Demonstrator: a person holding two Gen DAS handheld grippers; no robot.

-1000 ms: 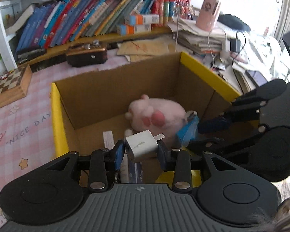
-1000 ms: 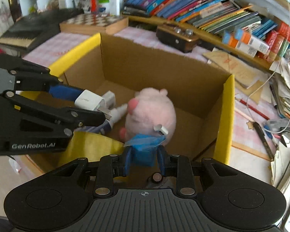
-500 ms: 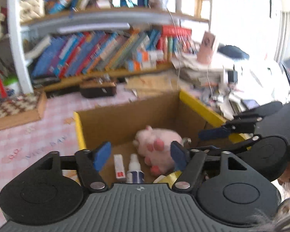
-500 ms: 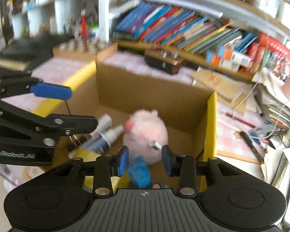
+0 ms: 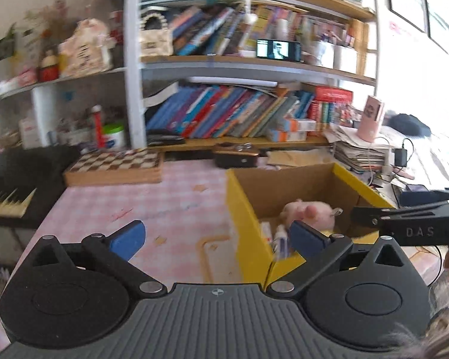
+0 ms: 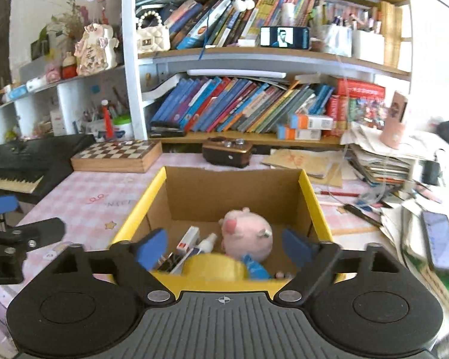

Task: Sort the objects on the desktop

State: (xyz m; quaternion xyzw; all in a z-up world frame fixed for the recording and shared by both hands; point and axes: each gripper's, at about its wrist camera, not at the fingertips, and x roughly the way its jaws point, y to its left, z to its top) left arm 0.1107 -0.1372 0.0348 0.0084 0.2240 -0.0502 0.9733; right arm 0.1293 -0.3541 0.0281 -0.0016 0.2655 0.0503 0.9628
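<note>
A cardboard box with yellow rims stands on the pink checked desk; it also shows in the left wrist view. Inside lie a pink plush pig, a small spray bottle, a white-and-red tube box, a yellow tape roll and a blue item. My right gripper is open and empty above the box's near edge. My left gripper is open and empty, left of the box over its left wall. The plush shows there too.
A chessboard box and a brown radio sit behind the box. A black keyboard is at the left. Stacked papers, pens and a phone crowd the right. Bookshelves line the back.
Both grippers opened: the left released the white charger, the right the blue item, into the box. Both then pulled back and up; the left one swung to the left.
</note>
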